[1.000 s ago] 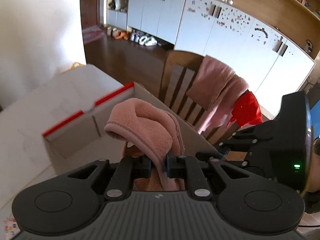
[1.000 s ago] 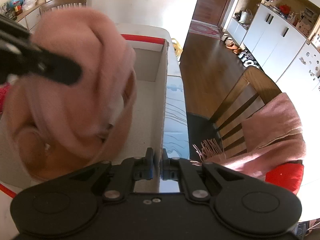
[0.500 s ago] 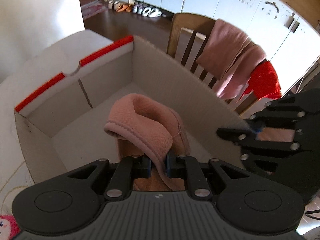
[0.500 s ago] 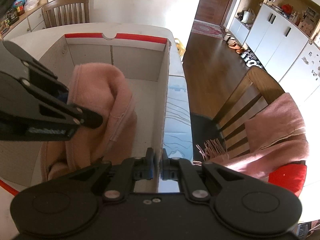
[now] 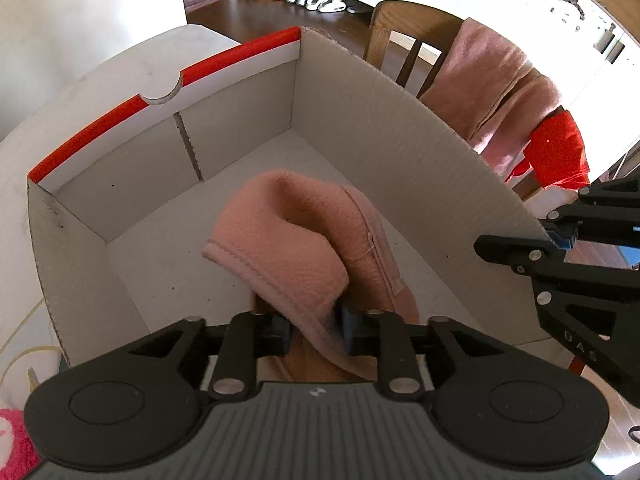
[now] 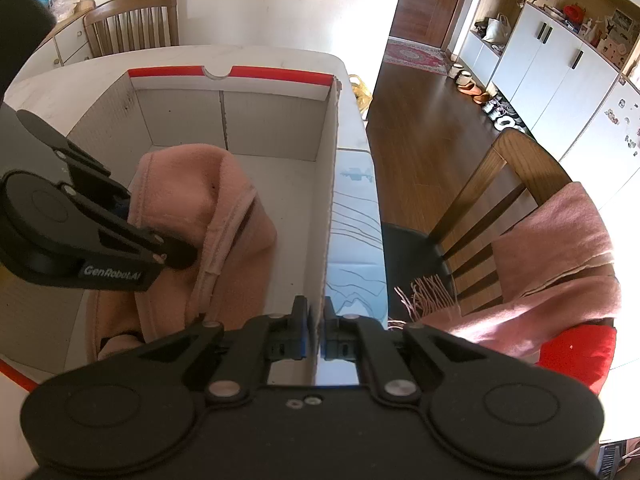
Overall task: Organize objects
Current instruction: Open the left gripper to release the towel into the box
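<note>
Claw (image 5: 314, 328) opening — box wall (image 5: 400, 140) (R side).

cloth (image 5: 296, 240): pink | box (image 5: 384, 128): white, red rim

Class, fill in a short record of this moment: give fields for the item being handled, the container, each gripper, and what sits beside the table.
item: pink fleece garment, lowered inside the box
container: open cardboard box with a red-edged far wall, on a white table
left gripper: jaws opening, garment between them
right gripper: shut on the box's side wall
beside table: wooden chair draped with a pink scarf
</note>
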Motion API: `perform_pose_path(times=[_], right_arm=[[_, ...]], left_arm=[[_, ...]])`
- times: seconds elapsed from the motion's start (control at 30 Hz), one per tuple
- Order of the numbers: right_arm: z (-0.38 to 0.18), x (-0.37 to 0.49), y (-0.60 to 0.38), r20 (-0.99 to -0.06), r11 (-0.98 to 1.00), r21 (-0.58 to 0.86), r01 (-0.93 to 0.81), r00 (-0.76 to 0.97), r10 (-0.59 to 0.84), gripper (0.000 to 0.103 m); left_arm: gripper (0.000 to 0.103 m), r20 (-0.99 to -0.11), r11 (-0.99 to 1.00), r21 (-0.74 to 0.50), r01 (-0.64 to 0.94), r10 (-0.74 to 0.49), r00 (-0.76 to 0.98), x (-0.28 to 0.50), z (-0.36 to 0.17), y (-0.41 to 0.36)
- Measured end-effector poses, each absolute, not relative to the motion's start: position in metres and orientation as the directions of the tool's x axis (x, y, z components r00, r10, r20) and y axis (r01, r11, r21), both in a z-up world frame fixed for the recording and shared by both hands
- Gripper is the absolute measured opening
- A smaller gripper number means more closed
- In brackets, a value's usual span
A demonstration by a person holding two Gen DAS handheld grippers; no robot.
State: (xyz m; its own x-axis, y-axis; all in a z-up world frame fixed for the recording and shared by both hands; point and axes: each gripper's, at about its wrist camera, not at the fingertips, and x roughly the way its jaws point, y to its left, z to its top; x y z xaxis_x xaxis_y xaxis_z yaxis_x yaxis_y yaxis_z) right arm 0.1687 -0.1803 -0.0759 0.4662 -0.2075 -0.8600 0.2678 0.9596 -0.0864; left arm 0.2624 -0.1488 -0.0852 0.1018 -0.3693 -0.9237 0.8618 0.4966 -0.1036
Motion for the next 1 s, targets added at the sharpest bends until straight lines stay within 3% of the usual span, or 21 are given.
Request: perform_pose_path(times=[0.07,0.13,0.2,0.5,1.0], right_arm=[[-0.076,0.169,-0.180,-0.861,0.960,-0.084,0.268,0.466,-0.206,0.005],[-0.076,0.169,-0.180,-0.861,0.960,-0.086,0.266,0.465,-0.206,0.005],[-0.076,0.169,-0.181,-0.861,0.960,-0.085,0.267,0.465,-0.206,0.005],[-0.076,0.168,-0.180,-0.861,0.961,-0.096,0.261,0.462,-0.211,0.005],[-0.076,0.170,-0.181,-0.865,0.963,-0.096,0.251,0.458,-0.205,0.005]], left_arm=[[0.034,-0.921,0.499,-0.105,0.860,-0.375,0.105,0.262,-0.083,-0.148],[0.051,-0.916,0.498,-0.113,0.860,-0.388,0.105,0.261,-0.080,-0.145],[0.057,-0.909,0.500,-0.117,0.858,-0.402,0.110,0.260,-0.076,-0.142],[0.057,-0.887,0.506,-0.151,0.849,-0.449,0.109,0.254,-0.054,-0.125],[0.073,-0.814,0.529,-0.184,0.829,-0.554,0.173,0.245,-0.001,-0.076]])
